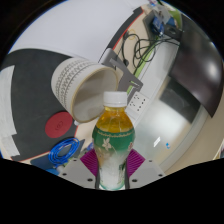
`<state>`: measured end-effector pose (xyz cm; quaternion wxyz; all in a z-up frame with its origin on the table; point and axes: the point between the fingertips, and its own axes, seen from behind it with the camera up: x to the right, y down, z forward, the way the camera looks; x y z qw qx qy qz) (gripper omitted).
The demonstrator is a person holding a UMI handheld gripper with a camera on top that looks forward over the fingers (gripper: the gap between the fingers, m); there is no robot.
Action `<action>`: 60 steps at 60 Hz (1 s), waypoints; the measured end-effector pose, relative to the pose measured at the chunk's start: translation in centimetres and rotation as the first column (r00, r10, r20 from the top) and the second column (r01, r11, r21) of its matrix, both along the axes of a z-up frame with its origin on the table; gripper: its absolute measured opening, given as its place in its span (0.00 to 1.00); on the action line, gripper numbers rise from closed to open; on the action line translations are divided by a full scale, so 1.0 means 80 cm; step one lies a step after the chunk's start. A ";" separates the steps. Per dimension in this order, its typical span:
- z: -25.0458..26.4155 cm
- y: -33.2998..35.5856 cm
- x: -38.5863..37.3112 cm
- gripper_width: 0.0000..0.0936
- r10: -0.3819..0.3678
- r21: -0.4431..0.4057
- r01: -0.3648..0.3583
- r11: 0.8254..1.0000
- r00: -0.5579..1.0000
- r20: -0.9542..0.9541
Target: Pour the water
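Observation:
A clear plastic bottle (pixel 112 135) with a white cap, amber liquid and a green flowered label stands upright between my fingers. My gripper (pixel 111 165) is shut on the bottle; both magenta pads (pixel 136 160) press on its lower sides. Just beyond the bottle, up and to the left, a white ribbed paper cup (pixel 80 85) is held tilted on its side by a second grey gripper (pixel 127 78) that reaches in from the far right. The cup's open mouth faces away to the left. The bottle's base is hidden below the fingers.
The white table (pixel 165 125) carries a dark round mat (pixel 30 100) with a red disc (pixel 60 123) at the left and blue-handled scissors (pixel 64 150) near my left finger. Cables and equipment (pixel 155 35) lie at the far right.

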<state>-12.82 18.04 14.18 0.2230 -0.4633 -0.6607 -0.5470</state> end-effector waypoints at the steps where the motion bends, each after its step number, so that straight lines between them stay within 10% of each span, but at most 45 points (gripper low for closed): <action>1: -0.004 -0.001 0.000 0.36 -0.002 -0.014 0.002 1.000 0.999 -0.034; 12: -0.010 -0.030 -0.005 0.36 -0.142 -0.101 0.107 0.989 0.872 -0.469; 25: -0.007 -0.045 -0.036 0.36 -0.299 -0.277 0.115 0.954 0.278 -0.913; 41: -0.007 -0.019 -0.024 0.36 -0.274 -0.316 0.075 0.946 -0.336 -0.901; 60: -0.054 0.010 -0.011 0.36 -0.215 -0.290 0.090 0.953 -0.475 -0.853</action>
